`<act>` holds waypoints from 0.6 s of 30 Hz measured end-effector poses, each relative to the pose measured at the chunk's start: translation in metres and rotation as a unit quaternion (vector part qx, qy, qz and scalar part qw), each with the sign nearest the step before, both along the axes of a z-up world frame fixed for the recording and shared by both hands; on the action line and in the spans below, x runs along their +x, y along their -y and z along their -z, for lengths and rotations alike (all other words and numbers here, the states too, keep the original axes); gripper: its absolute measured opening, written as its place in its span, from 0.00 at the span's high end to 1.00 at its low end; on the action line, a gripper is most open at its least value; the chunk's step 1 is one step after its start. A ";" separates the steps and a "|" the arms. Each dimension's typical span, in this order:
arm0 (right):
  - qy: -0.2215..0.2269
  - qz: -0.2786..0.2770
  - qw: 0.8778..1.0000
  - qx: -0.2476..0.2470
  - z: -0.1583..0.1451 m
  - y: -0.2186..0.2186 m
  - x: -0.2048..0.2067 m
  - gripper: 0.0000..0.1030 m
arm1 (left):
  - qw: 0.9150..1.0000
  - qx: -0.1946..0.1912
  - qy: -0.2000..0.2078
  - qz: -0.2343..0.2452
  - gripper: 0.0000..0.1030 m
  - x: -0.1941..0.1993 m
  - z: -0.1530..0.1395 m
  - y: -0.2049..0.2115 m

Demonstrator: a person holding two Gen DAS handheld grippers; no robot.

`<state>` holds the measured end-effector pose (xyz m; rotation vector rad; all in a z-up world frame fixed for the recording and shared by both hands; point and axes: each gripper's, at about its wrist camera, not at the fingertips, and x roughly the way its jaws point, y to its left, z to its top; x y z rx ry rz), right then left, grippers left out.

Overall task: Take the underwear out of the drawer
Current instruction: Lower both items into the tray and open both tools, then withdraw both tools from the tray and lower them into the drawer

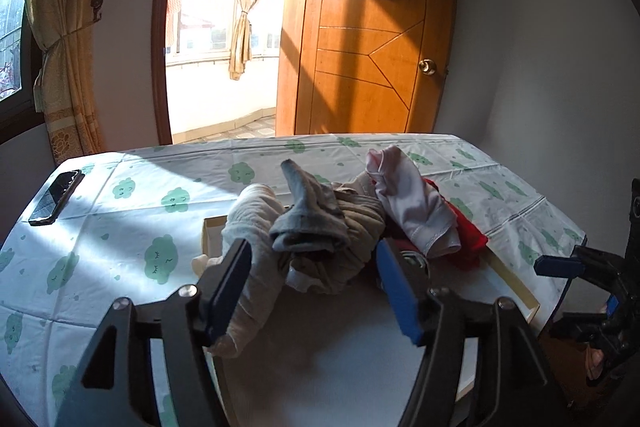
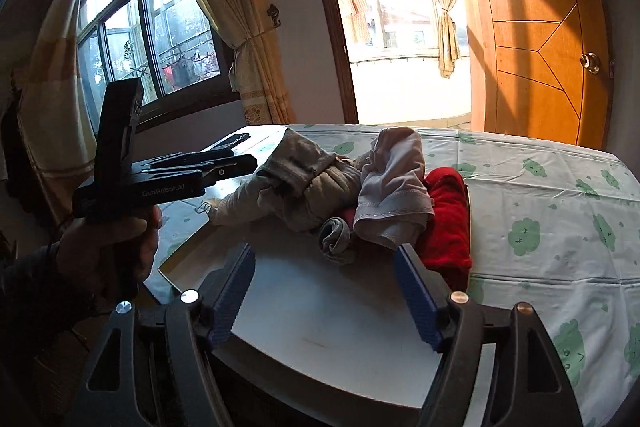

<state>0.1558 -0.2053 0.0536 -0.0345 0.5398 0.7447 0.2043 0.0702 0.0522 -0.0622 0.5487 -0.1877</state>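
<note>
A shallow drawer (image 1: 516, 291) with a white floor lies on the table and holds a heap of underwear. In the heap are a beige piece (image 1: 248, 219), a grey piece (image 1: 308, 223), a pale pink pair (image 1: 412, 211) and a red piece (image 1: 468, 231). My left gripper (image 1: 313, 251) is open at the near side of the heap; the beige piece trails down loosely beside its left finger, unpinched. My right gripper (image 2: 325, 253) is open over the drawer floor (image 2: 320, 319), just short of a grey roll (image 2: 336, 239) and the pink pair (image 2: 396, 187). The right wrist view shows the left gripper (image 2: 180, 179) from the side.
The table wears a white cloth with green cloud prints (image 1: 140, 207). A dark phone (image 1: 56, 199) lies at its far left corner. Behind stand a wooden door (image 1: 368, 67), an open doorway, a window and curtains (image 2: 240, 27). A person's hand (image 2: 108, 247) holds the left gripper's grip.
</note>
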 end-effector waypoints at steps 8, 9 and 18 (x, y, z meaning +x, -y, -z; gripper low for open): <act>-0.015 -0.126 0.989 -0.071 0.054 -0.031 -0.072 0.28 | 0.999 0.054 -0.007 -0.001 0.30 -0.089 0.020 -0.008; -0.015 -0.137 0.987 -0.082 0.061 -0.035 -0.081 0.28 | 0.998 0.055 -0.011 0.001 0.30 -0.098 0.025 -0.008; -0.085 -0.205 0.966 -0.132 0.121 -0.082 -0.113 0.28 | 0.997 0.051 -0.049 -0.004 0.29 -0.153 0.070 -0.008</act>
